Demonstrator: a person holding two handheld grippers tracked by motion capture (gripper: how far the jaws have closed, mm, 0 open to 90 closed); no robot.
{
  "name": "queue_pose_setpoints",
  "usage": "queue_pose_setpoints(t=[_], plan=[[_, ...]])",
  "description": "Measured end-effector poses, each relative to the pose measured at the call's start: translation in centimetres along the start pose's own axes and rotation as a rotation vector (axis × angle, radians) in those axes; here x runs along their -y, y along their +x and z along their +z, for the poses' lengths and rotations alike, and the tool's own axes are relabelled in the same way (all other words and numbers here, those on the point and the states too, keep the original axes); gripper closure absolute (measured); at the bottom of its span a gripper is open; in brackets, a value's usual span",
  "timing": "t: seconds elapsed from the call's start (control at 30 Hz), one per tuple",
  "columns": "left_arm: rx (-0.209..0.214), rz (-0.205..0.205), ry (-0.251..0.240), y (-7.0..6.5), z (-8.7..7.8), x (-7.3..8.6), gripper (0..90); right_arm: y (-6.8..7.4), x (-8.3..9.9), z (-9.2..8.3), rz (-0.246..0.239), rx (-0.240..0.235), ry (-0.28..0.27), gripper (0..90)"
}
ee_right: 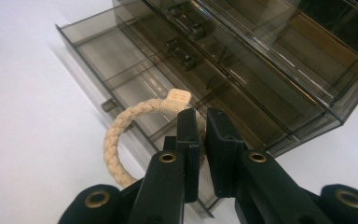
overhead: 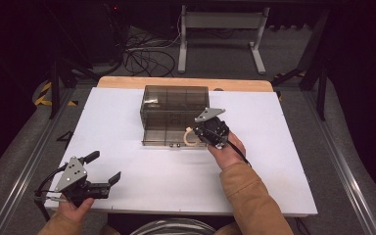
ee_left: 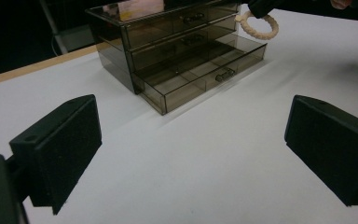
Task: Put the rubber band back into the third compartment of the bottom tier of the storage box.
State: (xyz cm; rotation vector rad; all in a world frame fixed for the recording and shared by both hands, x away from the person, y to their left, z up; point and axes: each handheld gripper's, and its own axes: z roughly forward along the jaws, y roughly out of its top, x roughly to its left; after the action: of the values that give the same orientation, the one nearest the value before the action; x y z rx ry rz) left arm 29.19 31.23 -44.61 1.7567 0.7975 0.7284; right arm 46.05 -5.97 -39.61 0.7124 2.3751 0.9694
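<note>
A smoky clear drawer box (overhead: 175, 108) (ee_left: 168, 42) stands mid-table with its bottom drawer (overhead: 169, 138) (ee_left: 205, 70) (ee_right: 135, 70) pulled out. My right gripper (overhead: 201, 133) (ee_right: 202, 122) is shut on a cream braided rope ring (overhead: 191, 137) (ee_left: 258, 26) (ee_right: 121, 130), holding it just above the open drawer's right end. The ring hangs out to the left of the jaws. My left gripper (overhead: 105, 169) (ee_left: 191, 135) is open and holds nothing, low over the bare table near the front left, pointing toward the box.
The white tabletop (overhead: 254, 161) has a wooden strip (overhead: 186, 82) along its far edge. A white desk frame (overhead: 221, 29) and loose cables (overhead: 144, 56) lie on the floor beyond. Metal rails (overhead: 27, 161) run along both sides.
</note>
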Motion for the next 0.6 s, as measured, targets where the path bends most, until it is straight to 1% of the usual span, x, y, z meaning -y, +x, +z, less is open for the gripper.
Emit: queue_pose_setpoints(t=[0.2,0.23,0.4,0.5,0.6], plan=[[0.000,-0.002,0.000,0.0,0.0,0.0,4.4,-0.5,0.2,0.6,0.007,0.027,-0.002,84.3],[0.000,0.003,0.001,0.0,0.0,0.0,4.4,-0.6,0.3,0.7,0.006,0.033,0.000,84.3],[0.000,-0.001,0.000,0.0,0.0,0.0,4.4,-0.8,0.4,1.2,0.010,0.055,0.008,84.3],[0.000,0.000,0.000,0.0,0.0,0.0,4.4,-0.9,0.5,1.5,0.003,0.076,0.008,84.4],[0.000,-0.001,0.000,0.0,0.0,0.0,4.4,-0.9,0.6,1.8,0.005,0.095,0.009,84.4]])
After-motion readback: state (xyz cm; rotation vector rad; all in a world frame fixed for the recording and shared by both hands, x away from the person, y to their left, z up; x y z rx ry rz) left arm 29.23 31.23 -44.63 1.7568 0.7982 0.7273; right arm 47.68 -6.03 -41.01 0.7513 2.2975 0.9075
